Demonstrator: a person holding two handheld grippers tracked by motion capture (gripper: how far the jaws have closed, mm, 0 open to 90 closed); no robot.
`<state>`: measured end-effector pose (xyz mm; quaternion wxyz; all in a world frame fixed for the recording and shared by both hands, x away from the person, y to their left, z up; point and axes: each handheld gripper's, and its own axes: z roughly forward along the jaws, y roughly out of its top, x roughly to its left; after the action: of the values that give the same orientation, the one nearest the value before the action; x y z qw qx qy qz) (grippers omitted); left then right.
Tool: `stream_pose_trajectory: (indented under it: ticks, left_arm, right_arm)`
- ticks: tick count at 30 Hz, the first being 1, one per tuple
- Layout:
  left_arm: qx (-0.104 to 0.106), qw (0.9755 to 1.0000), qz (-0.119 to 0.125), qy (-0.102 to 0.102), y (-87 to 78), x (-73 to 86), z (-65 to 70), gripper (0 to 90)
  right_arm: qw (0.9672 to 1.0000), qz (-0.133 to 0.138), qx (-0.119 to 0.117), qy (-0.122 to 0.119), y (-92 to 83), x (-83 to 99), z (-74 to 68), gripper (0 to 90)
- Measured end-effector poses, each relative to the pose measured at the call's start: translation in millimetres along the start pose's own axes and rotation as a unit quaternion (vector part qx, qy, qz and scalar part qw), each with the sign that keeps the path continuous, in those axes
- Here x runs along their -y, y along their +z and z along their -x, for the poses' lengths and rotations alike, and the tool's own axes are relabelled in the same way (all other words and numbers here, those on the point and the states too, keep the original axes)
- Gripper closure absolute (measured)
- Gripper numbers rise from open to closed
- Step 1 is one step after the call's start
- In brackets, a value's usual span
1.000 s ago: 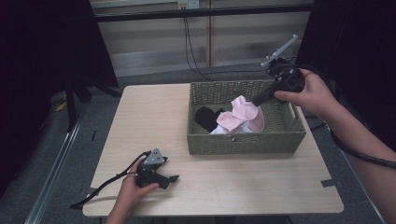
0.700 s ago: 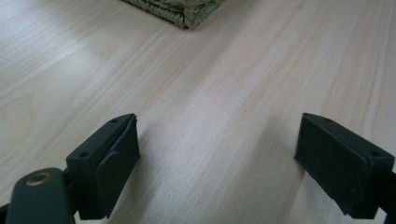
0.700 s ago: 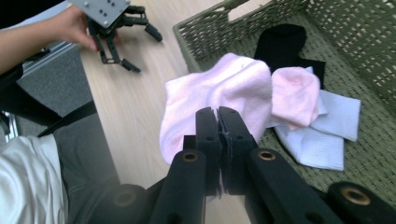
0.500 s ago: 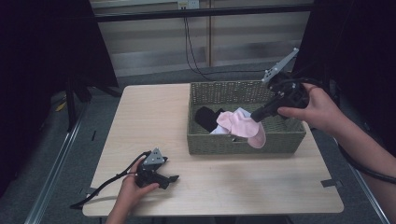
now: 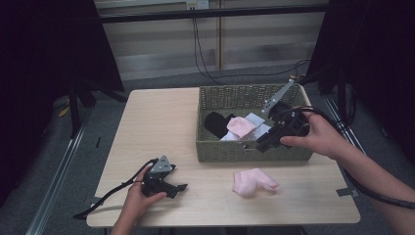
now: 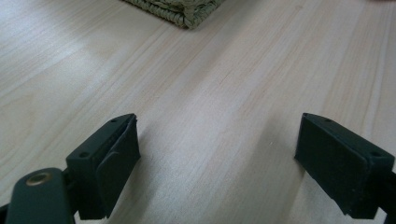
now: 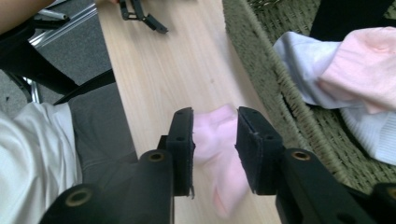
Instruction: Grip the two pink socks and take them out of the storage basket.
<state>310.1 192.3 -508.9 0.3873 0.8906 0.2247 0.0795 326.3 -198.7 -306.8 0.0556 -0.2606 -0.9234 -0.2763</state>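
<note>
A pink sock [image 5: 253, 182] lies loose on the wooden table, just in front of the woven basket [image 5: 254, 152]. My right gripper [image 5: 262, 144] hangs over the basket's front wall. Its jaws have just been opening and stand open, and the sock [image 7: 217, 154] lies on the table below the gap, touching neither pad. My left gripper [image 5: 181, 188] rests on the table at the front left. In the left gripper view it [image 6: 217, 140] is wide open over bare wood.
The basket holds a black sock [image 5: 215, 122], another pink sock [image 5: 241, 126] and white ones [image 5: 254, 120]. A corner of the basket [image 6: 180, 9] lies ahead of my left gripper. The table's front edge is close behind the fallen sock.
My right gripper carried the pink sock out of the basket, over its front wall and downward, then let go. The sock now lies on the table. The left hand stayed put.
</note>
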Motion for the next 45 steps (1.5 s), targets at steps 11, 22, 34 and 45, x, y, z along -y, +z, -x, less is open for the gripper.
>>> stream_pose_trajectory:
  ticks: [11,22,34,45]
  left_arm:
    - [0.001,1.0,0.002,0.0,0.2,0.1,-0.1,12.9]
    - [0.002,1.0,-0.002,0.001,-0.2,-0.2,-0.3,12.9]
    - [0.001,1.0,-0.001,0.003,-0.2,-0.1,-0.6,12.9]
    - [0.001,1.0,-0.001,0.003,-0.2,-0.1,-0.6,12.9]
  right_arm:
    - [0.997,0.008,0.065,0.04,14.5,-13.0,45.9,58.8]
    - [0.9884,-0.01,0.118,0.095,59.3,-16.5,103.8,54.8]
    - [0.9811,-0.01,0.127,0.146,87.2,-11.0,141.1,39.2]
    - [0.978,-0.027,0.11,0.176,114.1,-13.6,152.5,30.0]
